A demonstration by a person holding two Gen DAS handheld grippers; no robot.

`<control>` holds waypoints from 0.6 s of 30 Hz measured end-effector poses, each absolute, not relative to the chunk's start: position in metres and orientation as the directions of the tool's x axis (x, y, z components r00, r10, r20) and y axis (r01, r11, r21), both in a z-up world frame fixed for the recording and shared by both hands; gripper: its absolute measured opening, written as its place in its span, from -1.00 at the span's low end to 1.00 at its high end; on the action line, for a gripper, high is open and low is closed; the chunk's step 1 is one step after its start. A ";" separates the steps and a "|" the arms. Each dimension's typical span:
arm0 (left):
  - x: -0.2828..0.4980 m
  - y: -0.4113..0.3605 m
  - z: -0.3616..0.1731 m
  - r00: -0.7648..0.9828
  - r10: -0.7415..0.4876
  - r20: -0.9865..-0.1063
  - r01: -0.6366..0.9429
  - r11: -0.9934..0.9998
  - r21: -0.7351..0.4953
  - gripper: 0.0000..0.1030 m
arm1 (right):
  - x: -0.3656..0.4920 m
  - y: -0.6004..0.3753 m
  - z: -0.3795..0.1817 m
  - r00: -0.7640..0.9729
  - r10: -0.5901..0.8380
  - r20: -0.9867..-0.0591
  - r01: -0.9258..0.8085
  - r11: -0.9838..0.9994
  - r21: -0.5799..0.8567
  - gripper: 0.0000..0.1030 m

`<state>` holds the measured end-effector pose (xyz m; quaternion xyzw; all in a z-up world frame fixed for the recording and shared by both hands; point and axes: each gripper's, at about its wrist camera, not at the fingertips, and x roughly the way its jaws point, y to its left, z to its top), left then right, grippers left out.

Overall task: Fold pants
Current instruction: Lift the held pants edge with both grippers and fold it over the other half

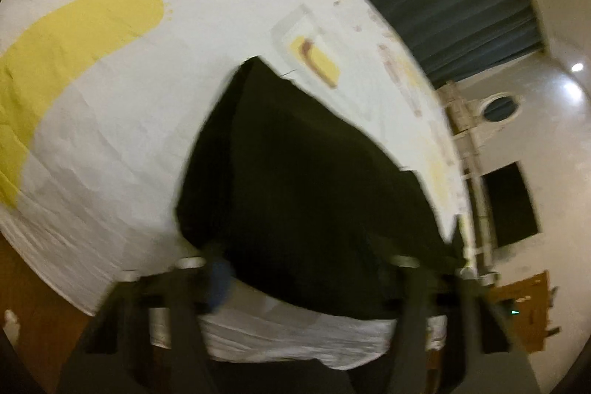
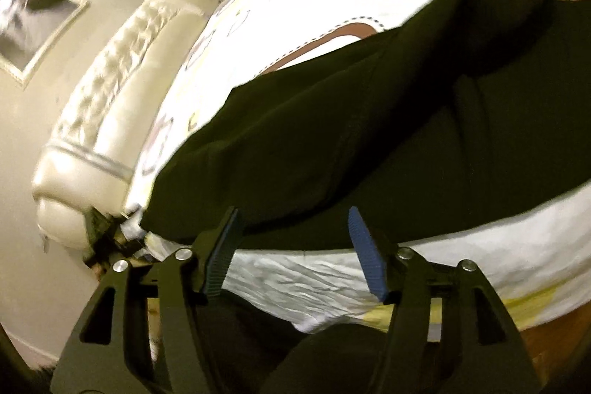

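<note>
White bedsheet (image 1: 155,106) with yellow and brown shapes covers the bed, its cream padded headboard (image 2: 122,69) off at the left. Black pants (image 2: 369,143) lie across the near edge. Right gripper (image 2: 291,246) stands released, its blue pads apart just short of the cloth. Left gripper (image 1: 317,268) is blurred; its grip I cannot tell.

Both fisheye views are dim and warm-toned, with dark rounded corners and lines that bend strongly toward the edges. The left wrist view is smeared by motion blur. A ceiling light (image 1: 577,67) throws a bright spot at its right edge. In the right wrist view the white bedsheet (image 2: 325,268) looks overexposed, perhaps from glare. The black pants (image 2: 369,143) show almost no detail.
</note>
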<state>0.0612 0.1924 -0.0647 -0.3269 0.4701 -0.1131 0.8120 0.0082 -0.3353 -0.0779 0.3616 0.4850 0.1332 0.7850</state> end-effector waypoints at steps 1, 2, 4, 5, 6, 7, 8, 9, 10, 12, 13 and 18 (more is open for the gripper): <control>0.062 0.193 -0.067 0.526 -0.470 -0.709 -0.141 0.774 -0.617 -0.45 | 0.008 -0.339 -0.081 0.498 0.548 -0.672 0.181 0.693 0.698 0.17; 0.063 0.194 -0.069 0.520 -0.450 -0.726 -0.162 0.783 -0.601 -0.59 | 0.009 -0.342 -0.084 0.501 0.541 -0.676 0.209 0.682 0.701 0.16; 0.062 0.198 -0.070 0.526 -0.443 -0.726 -0.177 0.778 -0.603 -0.63 | 0.011 -0.347 -0.089 0.517 0.552 -0.655 0.241 0.640 0.730 0.17; 0.062 0.200 -0.070 0.532 -0.433 -0.728 -0.182 0.781 -0.598 -0.67 | 0.013 -0.347 -0.090 0.521 0.553 -0.650 0.249 0.630 0.736 0.17; 0.061 0.201 -0.070 0.534 -0.426 -0.730 -0.184 0.784 -0.592 -0.69 | 0.016 -0.347 -0.092 0.524 0.546 -0.653 0.258 0.629 0.733 0.17; 0.062 0.202 -0.069 0.534 -0.420 -0.734 -0.186 0.788 -0.586 -0.71 | 0.020 -0.345 -0.092 0.526 0.538 -0.658 0.260 0.635 0.727 0.16; 0.063 0.202 -0.069 0.533 -0.412 -0.739 -0.189 0.793 -0.579 -0.72 | 0.025 -0.342 -0.092 0.524 0.520 -0.675 0.265 0.653 0.709 0.16; 0.065 0.202 -0.068 0.532 -0.406 -0.743 -0.193 0.797 -0.573 -0.73 | 0.028 -0.340 -0.092 0.519 0.501 -0.692 0.272 0.671 0.690 0.12; 0.066 0.202 -0.068 0.531 -0.399 -0.747 -0.197 0.800 -0.567 -0.75 | 0.032 -0.337 -0.093 0.512 0.480 -0.713 0.279 0.692 0.666 -0.15; 0.069 0.202 -0.065 0.534 -0.382 -0.754 -0.207 0.806 -0.554 -0.76 | 0.038 -0.332 -0.096 0.478 0.475 -0.739 0.288 0.710 0.642 -0.86; 0.070 0.202 -0.064 0.539 -0.372 -0.756 -0.210 0.810 -0.548 -0.76 | 0.036 -0.332 -0.095 0.481 0.463 -0.745 0.293 0.715 0.634 -0.85; 0.070 0.207 -0.074 0.538 -0.375 -0.755 -0.199 0.813 -0.547 -0.76 | 0.009 -0.334 -0.100 0.481 0.460 -0.746 0.299 0.714 0.633 -0.87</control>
